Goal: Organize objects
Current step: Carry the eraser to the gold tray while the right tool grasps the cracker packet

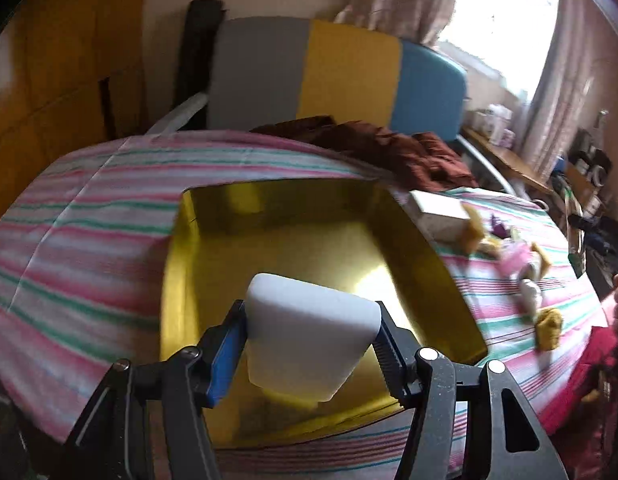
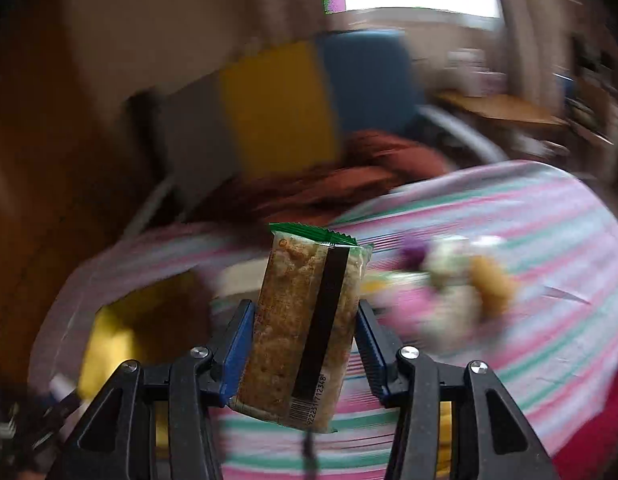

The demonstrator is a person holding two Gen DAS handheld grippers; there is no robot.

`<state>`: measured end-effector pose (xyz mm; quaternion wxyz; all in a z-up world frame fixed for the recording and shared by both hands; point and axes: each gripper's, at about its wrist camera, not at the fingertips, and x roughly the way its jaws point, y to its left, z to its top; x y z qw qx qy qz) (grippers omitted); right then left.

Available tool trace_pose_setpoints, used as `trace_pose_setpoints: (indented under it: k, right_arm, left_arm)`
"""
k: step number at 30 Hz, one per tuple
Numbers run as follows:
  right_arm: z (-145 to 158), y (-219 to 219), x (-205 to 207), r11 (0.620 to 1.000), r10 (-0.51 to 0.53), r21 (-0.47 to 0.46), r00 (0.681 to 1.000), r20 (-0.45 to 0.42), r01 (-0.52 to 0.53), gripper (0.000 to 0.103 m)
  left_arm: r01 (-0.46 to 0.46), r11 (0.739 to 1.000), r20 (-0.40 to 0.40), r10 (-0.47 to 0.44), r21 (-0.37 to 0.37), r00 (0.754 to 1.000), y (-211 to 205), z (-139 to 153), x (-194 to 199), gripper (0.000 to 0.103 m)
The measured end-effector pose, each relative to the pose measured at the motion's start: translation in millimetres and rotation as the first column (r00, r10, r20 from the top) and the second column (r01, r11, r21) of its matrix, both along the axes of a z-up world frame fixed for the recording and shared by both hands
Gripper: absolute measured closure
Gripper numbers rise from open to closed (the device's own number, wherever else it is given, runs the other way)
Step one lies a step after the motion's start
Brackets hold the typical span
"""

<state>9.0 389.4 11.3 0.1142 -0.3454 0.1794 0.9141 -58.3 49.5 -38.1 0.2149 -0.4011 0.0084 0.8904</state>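
Right gripper (image 2: 305, 340) clamps clear-wrapped brown cereal bar packet (image 2: 305, 320) w/ green crimped top; barcode digits partly readable, approx "922251712348". Left gripper (image 1: 311, 344) clamps smooth white rounded block (image 1: 309, 336) over shiny gold rectangular tray (image 1: 213, 240) on pink/green striped cloth (image 1: 89, 240). Small cream box (image 1: 439, 216) beside tray.

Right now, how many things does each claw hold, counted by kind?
White block, in the left claw: 1
Snack packet, in the right claw: 1
Total: 2
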Motion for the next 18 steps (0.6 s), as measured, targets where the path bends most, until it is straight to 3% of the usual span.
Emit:
trace_pose_setpoints:
  k: [5,8,13,18]
  right_arm:
    - [-17.6,-91.3,-42.8,0.974,0.229,-0.024,0.969,0.09,-0.227,0.053]
    - [-32.0,-137.0,-63.1,0.95,0.31,-0.031,0.94,0.139,-0.309,0.051]
    - [-50.3,-173.6,-72.2,0.93,0.357,0.02,0.917,0.177,-0.366,0.05]
    - [-50.0,-191.7,-63.9,0.92,0.35,0.117,0.919,0.18,-0.373,0.05]
  left_arm:
    - [-0.06,0.998,0.002,0.06,-0.019,0.998,-19.4,-7.5,1.0,0.027]
    - [-0.103,0.994,-0.013,0.103,-0.019,0.995,-29.4,-4.4,1.4,0.012]
    - [-0.157,0.988,-0.035,0.157,0.002,0.987,-49.4,-1.1,3.0,0.008]
    - [-0.197,0.98,-0.068,0.198,0.019,0.978,-58.7,2.8,8.8,0.007]
